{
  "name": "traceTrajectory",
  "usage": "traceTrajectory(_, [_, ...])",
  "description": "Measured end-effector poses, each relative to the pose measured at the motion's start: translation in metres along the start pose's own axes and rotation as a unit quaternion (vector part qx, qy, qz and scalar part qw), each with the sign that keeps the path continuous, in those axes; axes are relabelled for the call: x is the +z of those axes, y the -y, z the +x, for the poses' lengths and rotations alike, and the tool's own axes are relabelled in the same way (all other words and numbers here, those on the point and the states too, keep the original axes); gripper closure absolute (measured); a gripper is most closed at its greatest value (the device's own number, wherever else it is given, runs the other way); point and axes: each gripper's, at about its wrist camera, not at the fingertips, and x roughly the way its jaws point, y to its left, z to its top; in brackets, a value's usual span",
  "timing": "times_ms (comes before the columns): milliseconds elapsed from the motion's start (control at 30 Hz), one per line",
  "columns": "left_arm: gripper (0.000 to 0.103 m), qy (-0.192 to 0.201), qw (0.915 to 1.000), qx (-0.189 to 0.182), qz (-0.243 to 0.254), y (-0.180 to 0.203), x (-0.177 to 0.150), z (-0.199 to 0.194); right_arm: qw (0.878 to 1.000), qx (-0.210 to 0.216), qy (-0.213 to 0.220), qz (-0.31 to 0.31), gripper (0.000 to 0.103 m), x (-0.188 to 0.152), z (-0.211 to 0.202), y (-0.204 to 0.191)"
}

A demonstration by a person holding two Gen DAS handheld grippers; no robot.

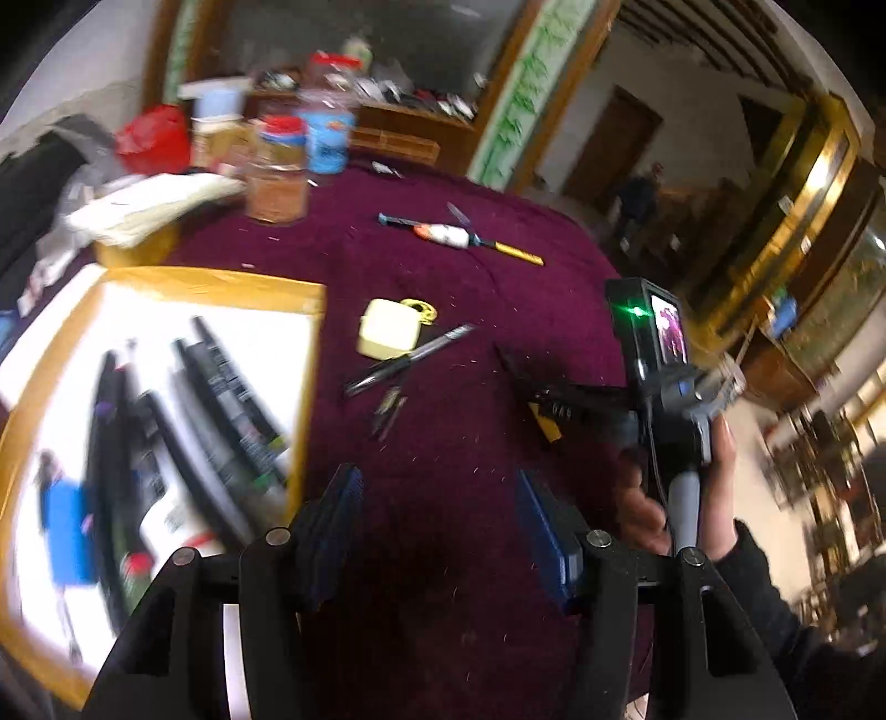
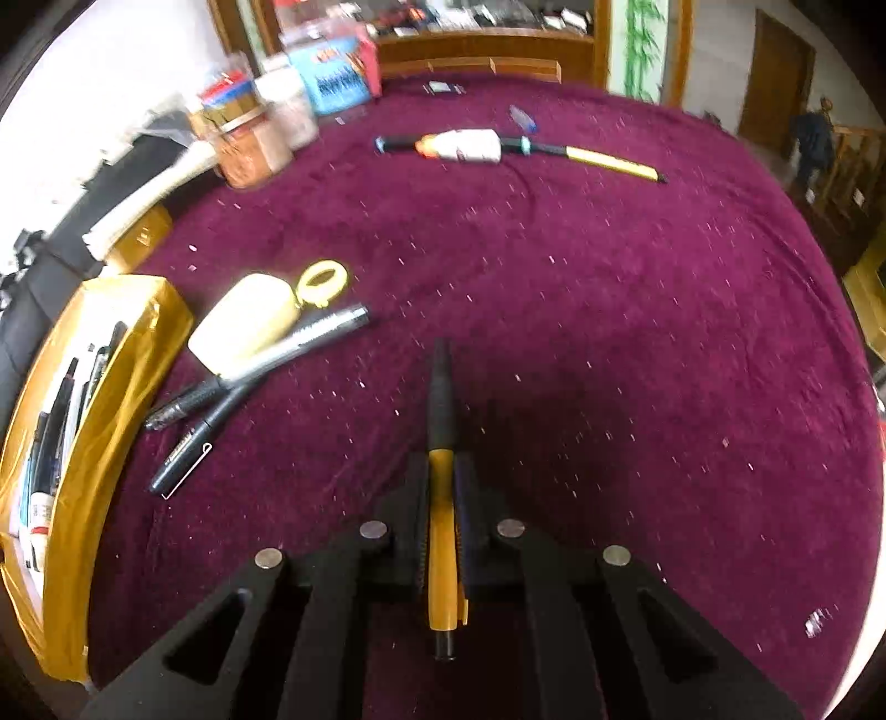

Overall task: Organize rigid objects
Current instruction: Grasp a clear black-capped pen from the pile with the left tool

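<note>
My right gripper (image 2: pixel 441 471) is shut on a yellow-and-black pen (image 2: pixel 441 531) that points forward above the purple cloth; the gripper and the pen (image 1: pixel 545 421) also show at the right of the left wrist view. My left gripper (image 1: pixel 437 487) is open and empty above the cloth, beside a gold-rimmed box (image 1: pixel 232 282) that holds several dark pens (image 1: pixel 221 399). Loose on the cloth lie a silver-black pen (image 2: pixel 266 360), a dark pen with a clip (image 2: pixel 188 448), a cream case (image 2: pixel 243 321) with a yellow ring, a white glue bottle (image 2: pixel 465 145) and a yellow-black pen (image 2: pixel 609 160).
The gold box (image 2: pixel 111 399) stands at the left edge in the right wrist view. Jars (image 1: pixel 277 171), a red bag (image 1: pixel 152 138) and a folded cloth (image 1: pixel 144 205) crowd the far left of the table. A wooden cabinet (image 2: pixel 487 44) lies behind.
</note>
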Motion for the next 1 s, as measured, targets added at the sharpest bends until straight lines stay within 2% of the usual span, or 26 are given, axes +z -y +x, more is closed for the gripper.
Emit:
traceTrajectory(67, [0.042, -0.030, 0.9993, -0.009, 0.020, -0.002, 0.022, 0.023, 1.000, 0.010, 0.001, 0.006, 0.095, 0.002, 0.001, 0.001])
traceTrajectory(133, [0.042, -0.064, 0.9977, 0.005, 0.022, -0.010, 0.044, 0.050, 0.999, 0.026, -0.004, 0.021, 0.095, 0.003, -0.001, 0.005])
traceTrajectory(267, [0.042, -0.104, 0.9940, 0.017, 0.029, -0.023, 0.079, 0.094, 0.997, 0.056, -0.019, 0.047, 0.095, 0.003, -0.002, 0.014])
traceTrajectory(467, [0.042, -0.148, 0.9863, 0.020, 0.070, -0.020, 0.090, 0.135, 0.996, 0.066, -0.026, 0.057, 0.095, 0.004, 0.000, 0.015])
traceTrajectory(567, [0.044, -0.177, 0.9818, 0.025, 0.064, -0.022, 0.089, 0.152, 0.995, 0.070, -0.029, 0.060, 0.095, 0.004, 0.000, 0.016])
traceTrajectory(600, [0.054, -0.180, 0.9810, 0.030, 0.066, -0.022, 0.089, 0.155, 0.995, 0.071, -0.029, 0.061, 0.095, 0.004, 0.000, 0.016])
traceTrajectory(633, [0.075, -0.180, 0.9804, 0.040, 0.070, -0.022, 0.088, 0.157, 0.995, 0.072, -0.030, 0.062, 0.095, 0.004, 0.000, 0.016])
traceTrajectory(667, [0.075, -0.180, 0.9801, 0.047, 0.067, -0.024, 0.088, 0.157, 0.995, 0.072, -0.030, 0.062, 0.095, 0.004, 0.000, 0.017])
traceTrajectory(700, [0.080, -0.179, 0.9812, 0.041, 0.060, -0.025, 0.088, 0.154, 0.995, 0.072, -0.029, 0.061, 0.095, 0.003, 0.000, 0.016])
traceTrajectory(733, [0.091, -0.181, 0.9821, 0.019, 0.051, -0.027, 0.089, 0.151, 0.995, 0.071, -0.029, 0.060, 0.095, 0.004, 0.000, 0.016])
traceTrajectory(800, [0.094, -0.186, 0.9810, 0.010, 0.056, -0.024, 0.087, 0.149, 0.995, 0.069, -0.029, 0.059, 0.095, 0.004, 0.000, 0.016])
traceTrajectory(867, [0.095, -0.180, 0.9796, 0.028, 0.084, -0.015, 0.083, 0.145, 0.996, 0.068, -0.028, 0.058, 0.095, 0.004, 0.000, 0.015])
traceTrajectory(1000, [0.095, -0.182, 0.9791, 0.018, 0.090, -0.004, 0.073, 0.135, 0.996, 0.066, -0.027, 0.056, 0.095, 0.003, 0.000, 0.014])
